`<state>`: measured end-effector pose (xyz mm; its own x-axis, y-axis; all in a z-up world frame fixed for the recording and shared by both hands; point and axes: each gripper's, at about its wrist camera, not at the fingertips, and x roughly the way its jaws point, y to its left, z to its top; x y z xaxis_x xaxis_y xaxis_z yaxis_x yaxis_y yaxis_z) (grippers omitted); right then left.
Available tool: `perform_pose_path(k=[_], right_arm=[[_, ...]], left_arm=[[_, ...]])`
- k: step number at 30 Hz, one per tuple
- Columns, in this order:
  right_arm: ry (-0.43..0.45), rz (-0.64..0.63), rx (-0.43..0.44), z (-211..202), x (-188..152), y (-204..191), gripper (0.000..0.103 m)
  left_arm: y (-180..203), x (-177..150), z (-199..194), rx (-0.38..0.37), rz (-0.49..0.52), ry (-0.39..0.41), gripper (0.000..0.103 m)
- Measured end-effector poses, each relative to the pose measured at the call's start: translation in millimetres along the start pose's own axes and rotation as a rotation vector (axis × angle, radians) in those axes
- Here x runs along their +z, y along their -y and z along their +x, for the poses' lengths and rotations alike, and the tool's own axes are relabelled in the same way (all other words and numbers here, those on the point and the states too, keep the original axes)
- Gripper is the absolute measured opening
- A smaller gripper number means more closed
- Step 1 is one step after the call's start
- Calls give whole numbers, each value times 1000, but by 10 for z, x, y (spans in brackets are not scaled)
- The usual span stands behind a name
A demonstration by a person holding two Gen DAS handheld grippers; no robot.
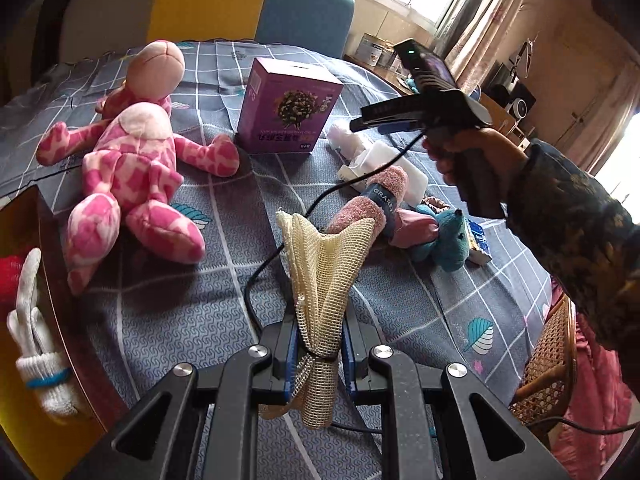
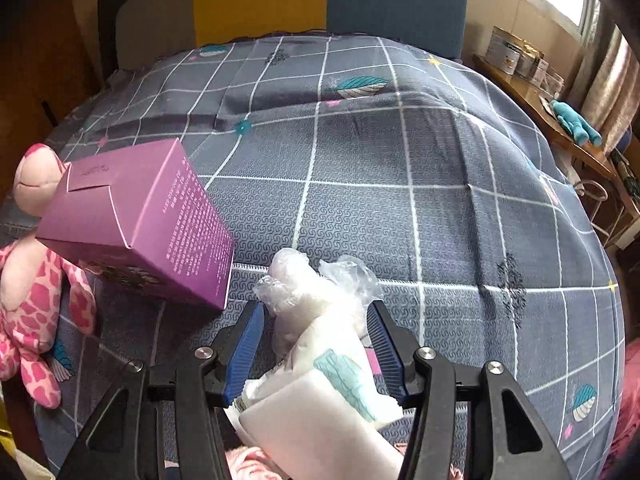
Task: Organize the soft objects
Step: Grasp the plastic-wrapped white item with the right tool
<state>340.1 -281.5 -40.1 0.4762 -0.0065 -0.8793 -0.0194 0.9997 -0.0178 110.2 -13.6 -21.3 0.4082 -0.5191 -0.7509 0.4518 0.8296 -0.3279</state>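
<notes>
My left gripper (image 1: 318,344) is shut on a cream mesh cloth (image 1: 324,264) tied into a bundle, held above the grey checked bedspread (image 1: 168,312). A pink giraffe plush (image 1: 132,168) lies to the left. Right of centre lie a pink sock roll (image 1: 376,204), a blue plush (image 1: 448,240) and white soft packs (image 1: 372,160). A hand holds my right gripper (image 1: 360,120) just over those packs. In the right wrist view the right gripper (image 2: 316,320) stands open, a plastic-wrapped white bundle (image 2: 308,292) and a white pack (image 2: 320,420) showing between its blue pads (image 2: 248,340).
A purple carton (image 1: 288,108) (image 2: 136,224) stands beside the giraffe. A wooden box (image 1: 60,312) at the left holds white gloves (image 1: 36,360). A black cable (image 1: 256,280) crosses the bed. Wicker chair (image 1: 552,364) at right; chair back (image 1: 248,4) behind.
</notes>
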Motion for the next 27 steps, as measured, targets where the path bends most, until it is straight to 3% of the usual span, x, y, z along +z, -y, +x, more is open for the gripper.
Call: perform_pose_path(k=[4,6,8,16,19,27], right_arm=[[-59,-15,-10,277,56,-45,54],[-92,-7,-36,393,46,-37,44],[-45,35,-33,344,37,17,35],[143,83,-2,-347,-99,61,34],[160,101,70,-598,-189,59,34],[72,162,378,-909,-736,-228,34]], left_arm=[[9,-25,-3,-5,-3,-9,18],[16,-36,-8,-3,-3,-9,18],[17,-45,-25,-3,-6,-6,18],[41,-115,-138,6,-9,17,18],[50,-151,-209,10,-15,30,18],[50,-271,-466,18,-25,67,18]])
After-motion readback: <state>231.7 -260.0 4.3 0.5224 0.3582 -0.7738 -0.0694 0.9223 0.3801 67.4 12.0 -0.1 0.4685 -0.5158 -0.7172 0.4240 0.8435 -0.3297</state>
